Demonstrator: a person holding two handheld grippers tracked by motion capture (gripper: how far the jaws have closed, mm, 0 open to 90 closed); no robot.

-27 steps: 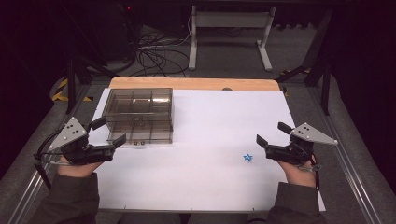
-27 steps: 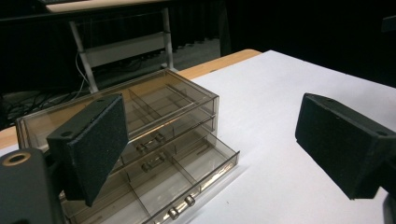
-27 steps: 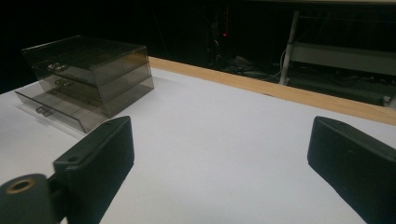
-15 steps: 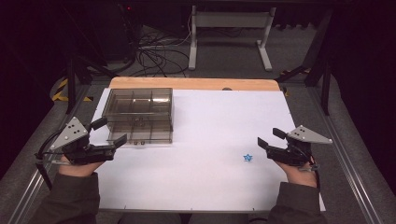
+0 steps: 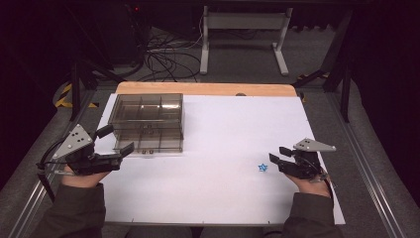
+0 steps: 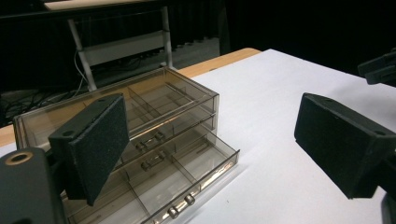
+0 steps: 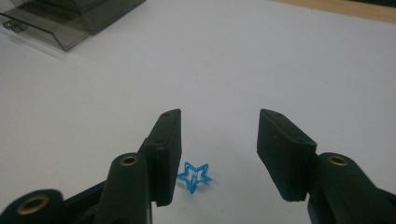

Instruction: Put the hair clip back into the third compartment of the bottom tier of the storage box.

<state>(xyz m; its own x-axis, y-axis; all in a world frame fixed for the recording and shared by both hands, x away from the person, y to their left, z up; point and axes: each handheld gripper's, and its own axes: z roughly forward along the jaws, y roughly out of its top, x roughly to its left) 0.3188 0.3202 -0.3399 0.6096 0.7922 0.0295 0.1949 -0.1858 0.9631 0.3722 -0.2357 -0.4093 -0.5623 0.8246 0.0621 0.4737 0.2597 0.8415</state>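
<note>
Blue star (image 7: 194, 176) lies flat on white counter (image 5: 223, 148), between spread jaws of right claw (image 7: 219, 154), untouched. Likely featherlight, thin, brittle wireframe: pinch gently across opposite points. Left claw (image 6: 210, 144) spread, beside drawer box (image 5: 147, 121).

One blue star (image 5: 263, 167), one clear drawer box (image 5: 147, 121) and two tongs, left (image 5: 115, 141) and right (image 5: 277, 156), on one surface (image 5: 223, 198).

Glossy smoky clear-plastic drawer box (image 5: 147, 121) beside matt white sheet (image 5: 223, 163); blue plastic star (image 7: 193, 176) near rough black pads (image 7: 170, 154).
</note>
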